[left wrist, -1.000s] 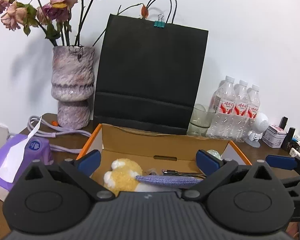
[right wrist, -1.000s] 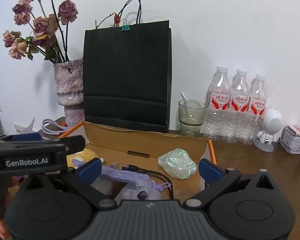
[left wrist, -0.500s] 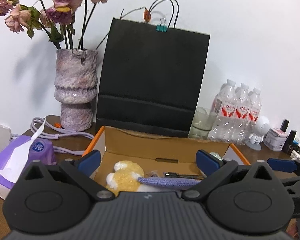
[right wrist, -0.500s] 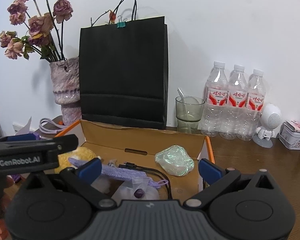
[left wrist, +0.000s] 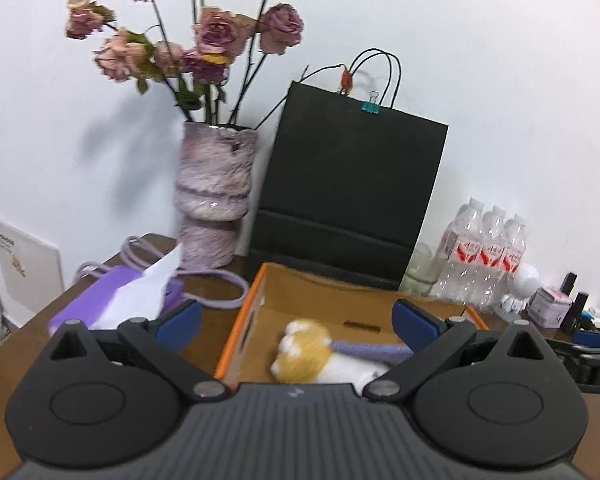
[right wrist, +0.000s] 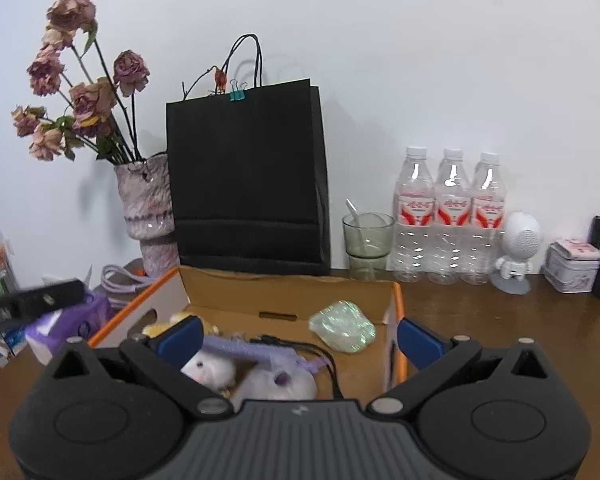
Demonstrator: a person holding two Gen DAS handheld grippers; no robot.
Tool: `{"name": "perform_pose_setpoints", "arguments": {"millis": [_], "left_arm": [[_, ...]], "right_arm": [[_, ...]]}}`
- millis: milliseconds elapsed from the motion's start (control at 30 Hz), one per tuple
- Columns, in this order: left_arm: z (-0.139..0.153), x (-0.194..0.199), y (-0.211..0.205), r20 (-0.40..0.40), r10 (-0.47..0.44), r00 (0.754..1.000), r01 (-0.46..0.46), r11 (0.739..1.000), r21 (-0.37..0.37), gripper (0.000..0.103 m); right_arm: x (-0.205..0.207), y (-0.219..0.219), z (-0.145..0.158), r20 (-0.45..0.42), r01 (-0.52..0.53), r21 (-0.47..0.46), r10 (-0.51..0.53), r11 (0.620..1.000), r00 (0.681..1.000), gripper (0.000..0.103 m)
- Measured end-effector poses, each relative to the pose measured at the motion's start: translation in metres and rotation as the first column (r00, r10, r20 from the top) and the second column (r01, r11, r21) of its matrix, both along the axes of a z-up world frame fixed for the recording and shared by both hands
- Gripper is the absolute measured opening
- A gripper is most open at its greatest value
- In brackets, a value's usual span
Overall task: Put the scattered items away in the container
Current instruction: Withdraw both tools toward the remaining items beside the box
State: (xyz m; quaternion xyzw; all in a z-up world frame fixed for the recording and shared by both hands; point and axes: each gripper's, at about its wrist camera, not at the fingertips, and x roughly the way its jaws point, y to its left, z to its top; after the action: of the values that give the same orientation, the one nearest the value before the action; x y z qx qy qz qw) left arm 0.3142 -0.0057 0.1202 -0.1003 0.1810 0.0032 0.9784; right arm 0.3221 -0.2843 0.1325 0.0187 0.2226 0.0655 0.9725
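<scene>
An open cardboard box (left wrist: 332,296) with orange edges stands on the brown table; it also shows in the right wrist view (right wrist: 292,292). Inside lie a yellow-and-white plush toy (left wrist: 306,346), a purple strip (left wrist: 372,349), a white plush (right wrist: 212,368), a black cable (right wrist: 300,346) and an iridescent pouch (right wrist: 342,327). My left gripper (left wrist: 296,322) is open and empty, above the box's left front. My right gripper (right wrist: 300,338) is open and empty, above the box's front.
A purple tissue box (left wrist: 116,300) sits left of the box. Behind it stand a vase of dried roses (left wrist: 214,196), a black paper bag (left wrist: 352,196), a glass cup (right wrist: 368,240), three water bottles (right wrist: 452,216), a white robot figure (right wrist: 518,252) and a tin (right wrist: 572,266).
Both grippers have risen and drawn back from the box, still open. The left view has swung left, so the tissue box and vase show more.
</scene>
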Motion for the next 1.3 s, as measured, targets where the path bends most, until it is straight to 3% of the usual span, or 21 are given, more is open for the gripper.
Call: {"name": "perform_pose_setpoints", "arguments": {"millis": [400,733,1000,1200,1300], "left_arm": [[-0.044,-0.045,0.023,-0.121,0.034,0.992,-0.025,0.997,0.071,0.103],[-0.101,-0.031,0.008,-0.283,0.016,0.959,0.018,0.993,0.116,0.103],[-0.108,-0.012,-0.005,-0.282,0.015,0.959,0.029,0.988,0.151,0.103],[-0.110,0.010,-0.008,-0.297,0.024,0.955,0.012,0.993,0.120,0.103],[-0.114,0.018,-0.010,-0.306,0.015,0.952,0.020,0.993,0.113,0.092]], "right_arm": [[-0.063,-0.040,-0.051,-0.136,0.098,-0.081,-0.108,0.992,0.985,0.103],[-0.065,-0.052,-0.107,-0.237,0.111,-0.101,-0.132,0.989,0.963,0.103],[-0.060,-0.054,-0.117,-0.255,0.102,-0.135,-0.134,0.986,0.958,0.103],[-0.059,-0.058,-0.118,-0.255,0.109,-0.117,-0.136,0.987,0.957,0.103],[-0.058,-0.057,-0.119,-0.248,0.114,-0.108,-0.138,0.988,0.959,0.101]]}}
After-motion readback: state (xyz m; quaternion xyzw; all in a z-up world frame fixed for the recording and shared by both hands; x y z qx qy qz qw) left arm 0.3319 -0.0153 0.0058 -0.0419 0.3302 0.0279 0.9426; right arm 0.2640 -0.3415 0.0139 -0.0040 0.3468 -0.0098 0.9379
